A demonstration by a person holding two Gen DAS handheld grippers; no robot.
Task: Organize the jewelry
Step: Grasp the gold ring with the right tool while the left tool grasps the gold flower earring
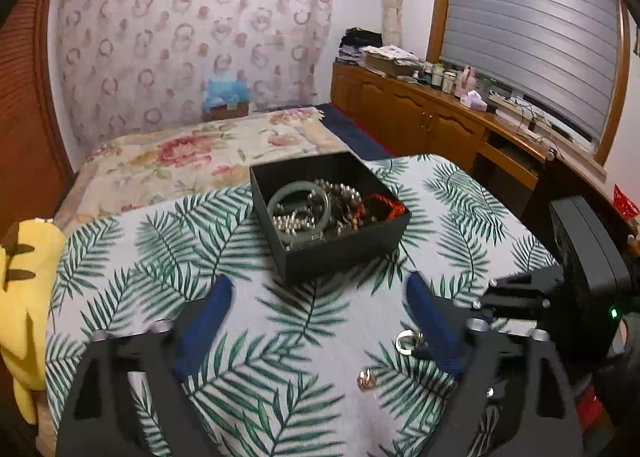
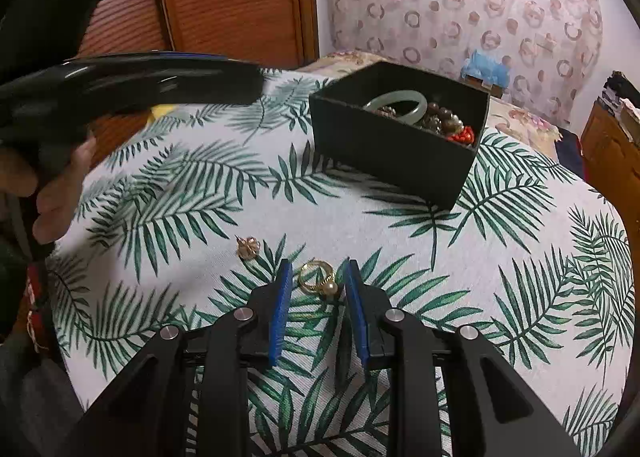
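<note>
The step in hand looks like the pickup of a loose piece for the box: the right gripper (image 2: 314,277) stands with its blue-padded tongs apart, straddling a gold ring with a pearl-like bead (image 2: 318,280) that lies on the palm-leaf printed cloth (image 2: 500,257), near the cloth's near edge. Neither pad appears to touch the ring yet. The next move, as a judgement, calls for closing the tongs squarely on the band without flicking it away, since so small and round a piece could roll or slip on the fabric, then lifting it to the open black square box (image 2: 394,153) toward the far edge of the cloth. That box already holds a pale green jade-like bangle (image 2: 396,101), dark brown bead strands (image 2: 442,117) and a red cord piece (image 2: 464,136). Just left of the ring, apart from it, lies a small rose-gold flower-shaped ornament (image 2: 248,248), likely the next piece to go in. The left gripper (image 1: 318,301) hangs above the cloth on the near side of the box, its tongs wide apart and holding nothing; it could crowd the path to the box. A yellow plush toy (image 1: 24,297) sits off the cloth's left edge, clear of the work.
</note>
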